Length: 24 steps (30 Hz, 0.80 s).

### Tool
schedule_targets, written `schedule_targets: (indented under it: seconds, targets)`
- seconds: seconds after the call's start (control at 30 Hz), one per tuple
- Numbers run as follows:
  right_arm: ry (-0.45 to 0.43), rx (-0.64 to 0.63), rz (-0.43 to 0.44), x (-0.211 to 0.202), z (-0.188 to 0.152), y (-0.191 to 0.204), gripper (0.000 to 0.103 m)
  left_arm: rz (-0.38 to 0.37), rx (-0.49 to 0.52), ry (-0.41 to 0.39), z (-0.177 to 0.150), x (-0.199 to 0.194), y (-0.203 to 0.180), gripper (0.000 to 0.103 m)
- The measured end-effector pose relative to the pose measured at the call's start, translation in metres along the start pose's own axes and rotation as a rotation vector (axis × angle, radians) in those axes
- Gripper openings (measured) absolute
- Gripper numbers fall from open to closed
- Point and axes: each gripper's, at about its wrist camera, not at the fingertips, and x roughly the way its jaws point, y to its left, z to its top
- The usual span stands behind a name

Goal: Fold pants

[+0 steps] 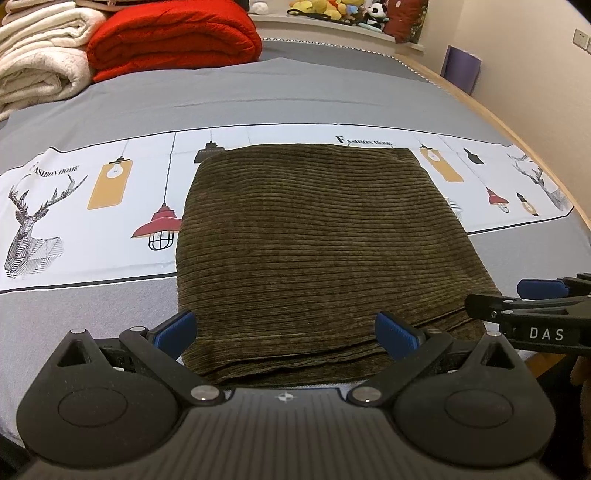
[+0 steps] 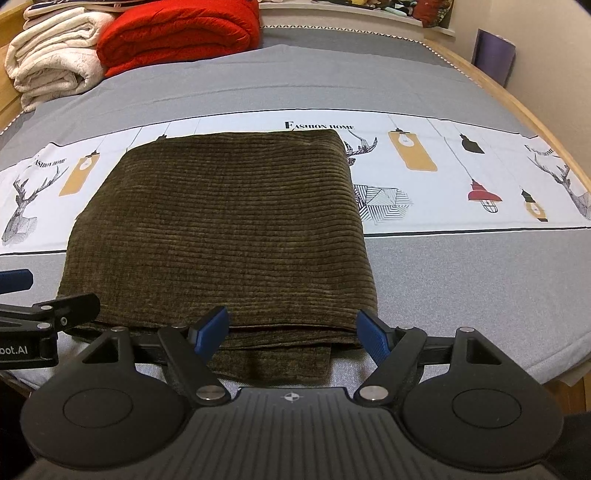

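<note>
The olive-green corduroy pants (image 1: 314, 236) lie folded into a flat rectangle on the bed, its layered edges facing me; they also show in the right wrist view (image 2: 221, 229). My left gripper (image 1: 286, 334) is open and empty, its blue pads at the near left part of the folded edge. My right gripper (image 2: 293, 334) is open and empty at the near right part of that edge. Each gripper shows in the other's view, the right one (image 1: 532, 299) at the right side and the left one (image 2: 33, 295) at the left side.
The bed has a grey sheet (image 1: 258, 96) with a white printed band (image 1: 74, 206). A red blanket (image 1: 173, 37) and cream blankets (image 1: 40, 55) are stacked at the far left. The wooden bed edge (image 1: 517, 129) runs along the right; plush toys (image 1: 332, 9) sit on a far shelf.
</note>
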Motion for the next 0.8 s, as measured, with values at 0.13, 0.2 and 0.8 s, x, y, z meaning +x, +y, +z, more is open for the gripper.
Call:
schedule_targets:
  seconds: [0.13,0.2,0.8]
  targets:
    - [0.003,-0.004,0.001,0.0007,0.0000,0.0003,0.078,-0.004,0.001,-0.001,-0.0003,0.0001,0.0004,0.103]
    - [0.003,-0.003,0.001,0.0008,-0.0001,0.0006,0.078,-0.004,0.004,0.000,-0.0008,0.0002,0.0002,0.103]
    - [0.005,-0.006,0.001,0.0019,-0.0002,0.0018,0.079,-0.019,0.013,-0.007,-0.0012,-0.0019,-0.0011,0.103]
